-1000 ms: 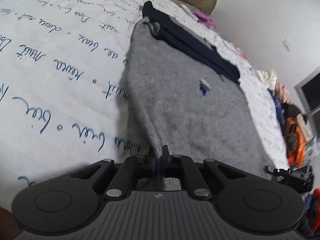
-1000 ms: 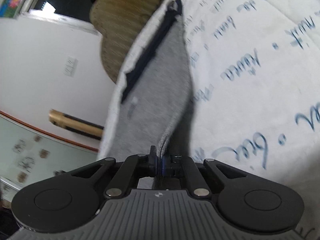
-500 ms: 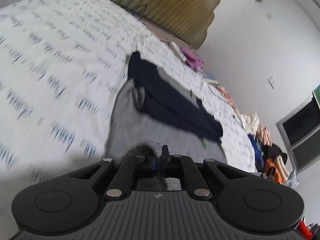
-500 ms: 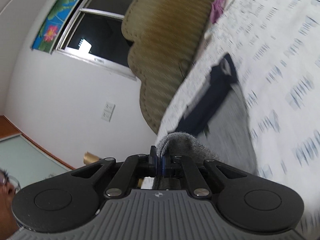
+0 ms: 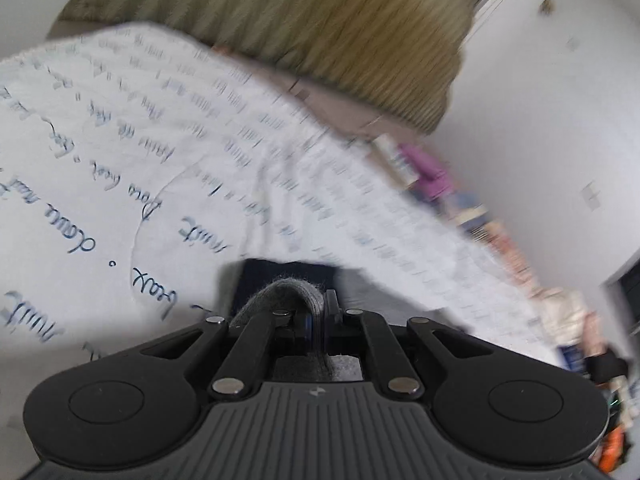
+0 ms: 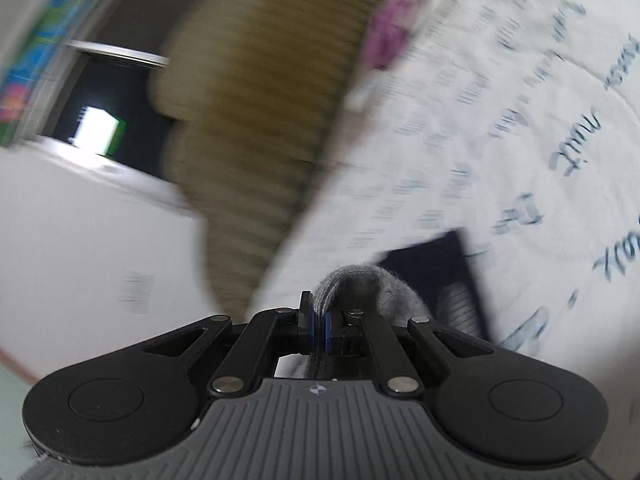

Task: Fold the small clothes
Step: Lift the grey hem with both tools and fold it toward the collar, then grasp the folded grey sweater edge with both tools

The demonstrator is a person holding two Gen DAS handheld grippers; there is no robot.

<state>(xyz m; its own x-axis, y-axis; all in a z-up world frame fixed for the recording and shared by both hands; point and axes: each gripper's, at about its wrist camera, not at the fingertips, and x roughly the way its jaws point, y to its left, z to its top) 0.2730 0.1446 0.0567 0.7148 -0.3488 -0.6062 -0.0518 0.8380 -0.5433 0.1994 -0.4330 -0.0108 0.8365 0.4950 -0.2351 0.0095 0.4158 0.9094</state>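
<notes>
A grey knit garment (image 5: 280, 292) with a dark navy band (image 5: 288, 270) lies on a white bed sheet (image 5: 120, 152) printed with blue script. My left gripper (image 5: 318, 310) is shut on a bunched grey edge of it, which humps over the fingertips. In the right wrist view my right gripper (image 6: 319, 320) is shut on another grey edge (image 6: 360, 284), with the navy band (image 6: 436, 264) just beyond it. Most of the garment is hidden below both grippers. Both views are motion-blurred.
A tan ribbed headboard (image 5: 320, 28) stands at the far end of the bed, also headboard (image 6: 256, 120). Pink and mixed clutter (image 5: 428, 168) lines the bed's right edge by a white wall (image 5: 560, 100). A dark window (image 6: 100, 92) sits at left.
Both grippers have swept forward toward the headboard, carrying the grey edges over the garment. The flat grey spread seen earlier is now mostly out of sight, and the navy band sits right at the fingertips.
</notes>
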